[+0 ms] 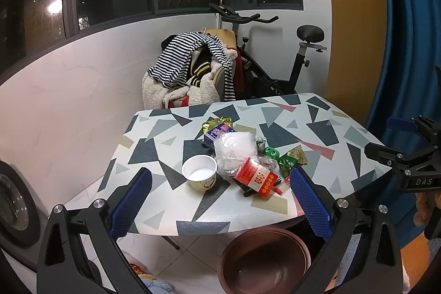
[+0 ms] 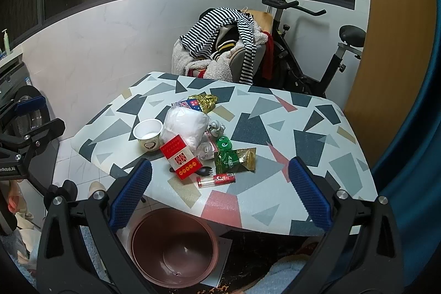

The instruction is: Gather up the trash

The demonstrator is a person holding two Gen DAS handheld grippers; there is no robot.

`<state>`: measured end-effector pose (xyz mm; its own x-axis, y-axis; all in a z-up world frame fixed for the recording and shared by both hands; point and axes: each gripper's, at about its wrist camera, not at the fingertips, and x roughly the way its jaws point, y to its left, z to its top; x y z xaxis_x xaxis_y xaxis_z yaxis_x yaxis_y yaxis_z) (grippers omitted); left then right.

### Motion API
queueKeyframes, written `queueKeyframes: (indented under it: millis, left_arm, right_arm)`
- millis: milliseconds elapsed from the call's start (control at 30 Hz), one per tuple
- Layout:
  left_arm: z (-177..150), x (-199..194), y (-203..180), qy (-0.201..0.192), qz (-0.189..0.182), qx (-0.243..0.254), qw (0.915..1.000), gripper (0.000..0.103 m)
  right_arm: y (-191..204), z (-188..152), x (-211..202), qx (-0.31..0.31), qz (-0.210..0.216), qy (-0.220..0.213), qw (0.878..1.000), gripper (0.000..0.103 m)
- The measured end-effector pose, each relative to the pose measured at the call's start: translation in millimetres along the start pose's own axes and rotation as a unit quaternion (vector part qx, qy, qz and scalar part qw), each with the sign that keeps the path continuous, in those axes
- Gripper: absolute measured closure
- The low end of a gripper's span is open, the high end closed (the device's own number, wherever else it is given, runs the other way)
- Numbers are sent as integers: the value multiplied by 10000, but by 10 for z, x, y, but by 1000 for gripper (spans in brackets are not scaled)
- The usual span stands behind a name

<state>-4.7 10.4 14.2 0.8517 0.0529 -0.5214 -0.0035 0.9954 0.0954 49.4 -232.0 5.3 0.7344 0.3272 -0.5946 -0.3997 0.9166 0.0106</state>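
A pile of trash lies mid-table: a white paper cup (image 1: 199, 175) (image 2: 148, 132), a red box (image 1: 255, 179) (image 2: 181, 158), a clear plastic bag (image 1: 237, 149) (image 2: 185, 125), green wrappers (image 1: 292, 159) (image 2: 235, 159), a red lighter (image 2: 216, 179), a blue carton (image 1: 216, 134) and gold foil (image 2: 205, 101). A brown bin (image 1: 264, 261) (image 2: 173, 245) stands on the floor below the table's near edge. My left gripper (image 1: 220, 200) is open and empty, short of the pile. My right gripper (image 2: 220, 192) is open and empty, also short of it.
The patterned table (image 1: 317, 128) (image 2: 303, 134) has a chair piled with clothes (image 1: 193, 68) and an exercise bike (image 1: 275, 68) behind it. A blue curtain (image 1: 408, 46) hangs at right. A washing machine (image 1: 13, 200) stands at left.
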Motion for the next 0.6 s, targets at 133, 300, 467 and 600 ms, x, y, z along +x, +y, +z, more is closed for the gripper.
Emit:
queueKeyframes:
  millis: [133, 300, 467, 600]
  left_arm:
    - [12, -5, 18, -4, 1, 33, 10000, 5]
    - [20, -12, -17, 1, 14, 32, 10000, 5]
    - [27, -17, -15, -4, 35, 31, 10000, 5]
    - [24, -17, -14, -3, 23, 36, 10000, 5]
  right_arm:
    - [0, -4, 0, 5, -5, -7, 10000, 6]
    - [5, 21, -11, -2, -5, -9, 10000, 6]
    - [3, 8, -13, 4, -3, -18, 10000, 6]
    - [7, 9, -12, 5, -3, -18, 10000, 6]
